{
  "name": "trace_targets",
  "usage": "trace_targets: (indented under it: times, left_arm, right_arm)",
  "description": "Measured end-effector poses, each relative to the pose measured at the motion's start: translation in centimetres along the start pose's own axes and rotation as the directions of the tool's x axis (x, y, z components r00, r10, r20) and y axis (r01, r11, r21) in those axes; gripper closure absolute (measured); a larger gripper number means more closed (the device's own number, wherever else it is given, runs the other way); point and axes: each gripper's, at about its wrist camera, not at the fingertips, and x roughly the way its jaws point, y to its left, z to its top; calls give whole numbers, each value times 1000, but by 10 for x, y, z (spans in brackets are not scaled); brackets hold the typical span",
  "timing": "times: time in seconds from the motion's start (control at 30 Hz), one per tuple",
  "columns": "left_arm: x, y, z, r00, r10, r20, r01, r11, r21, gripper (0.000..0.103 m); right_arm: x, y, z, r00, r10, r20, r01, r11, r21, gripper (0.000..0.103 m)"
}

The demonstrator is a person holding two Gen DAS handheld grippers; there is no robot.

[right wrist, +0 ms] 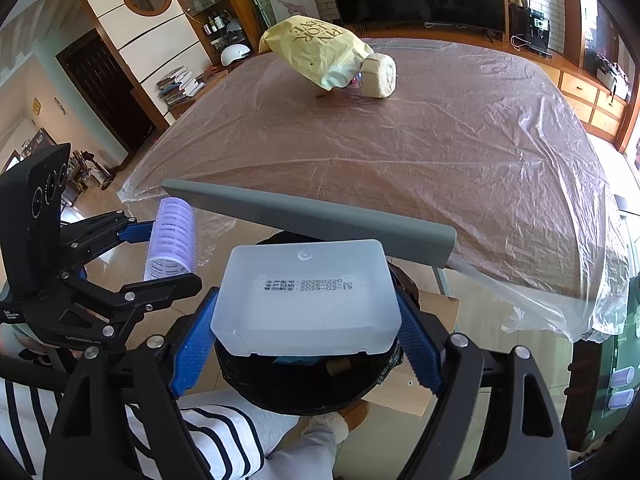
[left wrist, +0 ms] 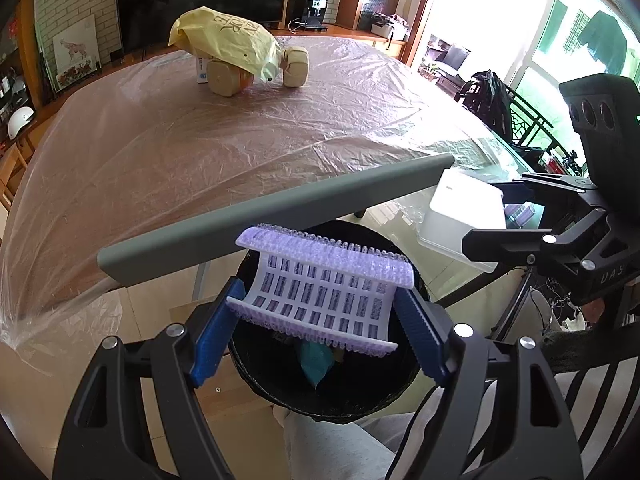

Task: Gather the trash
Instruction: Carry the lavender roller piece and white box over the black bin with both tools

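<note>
Left wrist: one hair roller, one plastic box, one bin

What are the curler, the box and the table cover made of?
Curler: looks like thin plastic mesh, lilac with bristly ridges and slots.
Box: translucent white plastic, matte, moulded rim, printed date.
Table cover: thin clear plastic film, glossy and wrinkled.
</note>
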Motion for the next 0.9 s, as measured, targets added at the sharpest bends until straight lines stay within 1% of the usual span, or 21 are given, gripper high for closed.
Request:
trace_targets:
  times: [0.37,0.6,0.9]
  left_arm:
    - [13,-1,-10,999,9,-41,-9,1000,-8,26]
    - [20,2,-16,998,14,-66,-15,1000,-9,26]
    - [32,7,-22,995,18,-100,-18,1000,-5,26]
  right_arm:
    - [15,-4,-5,999,2,-41,-2,1000,-2,22]
    - [26,-7,-5,998,14,-66,-13,1000,16,22]
    - [39,-2,-5,994,5,-107,-7,1000,-17,22]
